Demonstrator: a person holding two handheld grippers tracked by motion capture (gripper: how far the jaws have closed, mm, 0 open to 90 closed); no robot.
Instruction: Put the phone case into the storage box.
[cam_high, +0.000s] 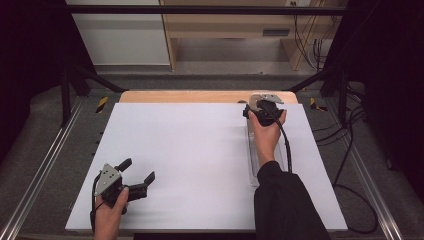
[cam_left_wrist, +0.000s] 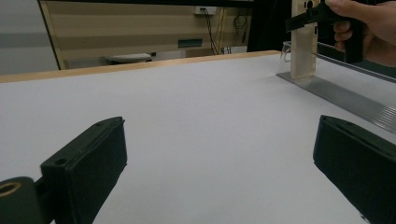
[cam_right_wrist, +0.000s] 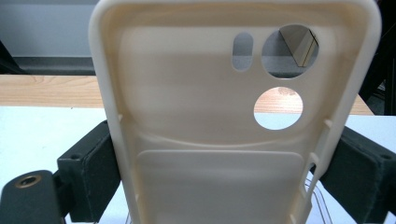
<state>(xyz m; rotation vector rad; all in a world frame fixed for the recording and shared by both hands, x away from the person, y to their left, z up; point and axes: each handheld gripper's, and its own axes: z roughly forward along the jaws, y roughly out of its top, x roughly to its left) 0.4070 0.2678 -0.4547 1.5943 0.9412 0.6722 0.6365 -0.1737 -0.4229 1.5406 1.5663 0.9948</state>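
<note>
The right hand-held gripper (cam_high: 261, 106) is closed on a cream phone case (cam_right_wrist: 224, 140): in the right gripper view its two black jaws press against the case's left and right side walls, with the hollow inner face of the case turned toward the camera and its camera cut-outs, one oval slot and two round holes, at the upper right. In the left gripper view the same case (cam_left_wrist: 303, 44) stands upright, held near its top by that gripper, its lower end at the far end of a long clear ribbed tray (cam_left_wrist: 345, 95) that lies on the white tabletop (cam_high: 200, 150). Whether the case's bottom edge rests on the tray or hangs just above it cannot be told. In the high view the right hand (cam_high: 266, 132) reaches to the far right part of the tabletop, close to the wooden strip (cam_high: 200, 96) along its back edge, and the clear tray (cam_high: 253, 160) runs lengthwise beneath the forearm and black sleeve (cam_high: 285, 205). The left hand-held gripper (cam_high: 136, 172) sits well apart, near the front left corner of the tabletop, held by the left hand (cam_high: 109, 217); its jaws are spread wide with nothing between them, and the left gripper view shows bare white surface in the gap.
</note>
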